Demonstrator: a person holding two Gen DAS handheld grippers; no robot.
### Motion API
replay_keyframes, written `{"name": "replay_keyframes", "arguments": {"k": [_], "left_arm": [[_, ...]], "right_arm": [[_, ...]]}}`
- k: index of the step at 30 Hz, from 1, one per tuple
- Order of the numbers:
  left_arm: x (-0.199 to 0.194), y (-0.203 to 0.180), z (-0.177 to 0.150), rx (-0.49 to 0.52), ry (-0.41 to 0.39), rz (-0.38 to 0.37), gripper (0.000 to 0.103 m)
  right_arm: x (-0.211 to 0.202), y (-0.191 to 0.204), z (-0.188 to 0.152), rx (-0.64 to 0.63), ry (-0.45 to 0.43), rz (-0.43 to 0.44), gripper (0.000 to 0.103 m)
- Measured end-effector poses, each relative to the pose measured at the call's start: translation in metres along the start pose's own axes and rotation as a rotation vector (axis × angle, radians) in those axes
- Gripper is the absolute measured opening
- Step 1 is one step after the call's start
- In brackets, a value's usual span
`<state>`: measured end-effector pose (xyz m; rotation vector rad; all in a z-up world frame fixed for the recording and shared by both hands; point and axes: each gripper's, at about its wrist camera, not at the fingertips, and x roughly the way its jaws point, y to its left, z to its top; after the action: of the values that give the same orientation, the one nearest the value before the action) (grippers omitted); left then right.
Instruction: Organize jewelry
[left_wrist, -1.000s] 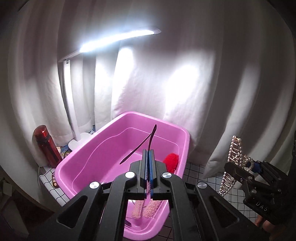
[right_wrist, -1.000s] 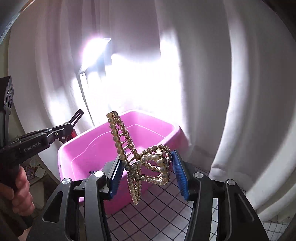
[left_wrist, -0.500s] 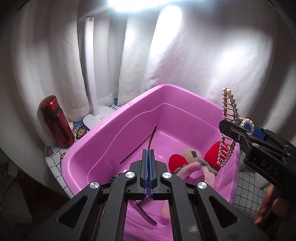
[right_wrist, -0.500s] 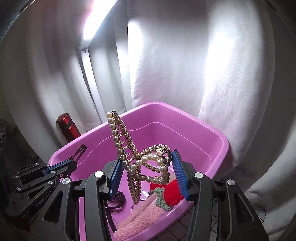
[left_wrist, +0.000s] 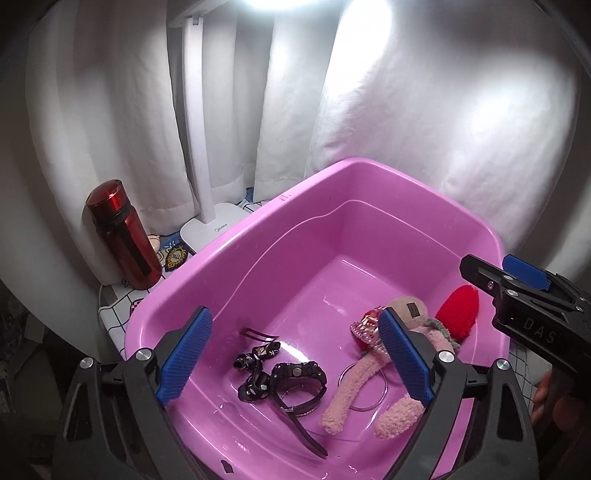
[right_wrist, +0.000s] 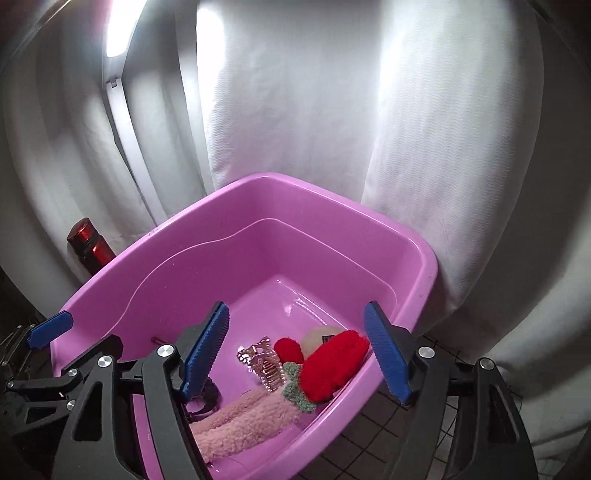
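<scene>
Both claws hung over the pink tub (left_wrist: 236, 258), jaws opening with nothing between them: the left claw (left_wrist: 295, 358) above the black watch (left_wrist: 299, 380) and thin hairpin (left_wrist: 258, 335) near the tub's left wall, the right claw (right_wrist: 295, 354) above the pearl clip (right_wrist: 264, 363), which lay on the fluffy pink headband (right_wrist: 243, 413) toward the right wall. The pieces lay heaped, so the clip's teeth could snag the plush. The two claws sat close, and lifting out together risked a knock against each other or the tub's rim.
</scene>
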<state>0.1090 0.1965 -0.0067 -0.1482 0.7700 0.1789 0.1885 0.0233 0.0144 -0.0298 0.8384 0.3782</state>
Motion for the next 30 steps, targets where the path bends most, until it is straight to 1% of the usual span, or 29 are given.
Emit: {"name": "replay_keyframes", "arguments": {"k": [4,8,22,30], "left_arm": [[0.002,0.002,-0.001,-0.003,0.026,0.031,0.092],[0.002,0.005,-0.002,-0.013,0.045,0.039,0.092],[-0.016,0.010,-0.002,-0.026,0.028,0.069,0.093],[-0.021,0.011,-0.004,-0.027,0.025,0.069,0.093]], "right_arm": [[-0.007,-0.001,-0.003,0.023,-0.004,-0.003,0.072],[-0.016,0.004,-0.009,0.026,-0.012,0.003,0.072],[-0.032,0.019,-0.022,0.017,-0.032,0.023,0.072],[-0.041,0.020,-0.029,0.018,-0.043,0.024,0.072]]}}
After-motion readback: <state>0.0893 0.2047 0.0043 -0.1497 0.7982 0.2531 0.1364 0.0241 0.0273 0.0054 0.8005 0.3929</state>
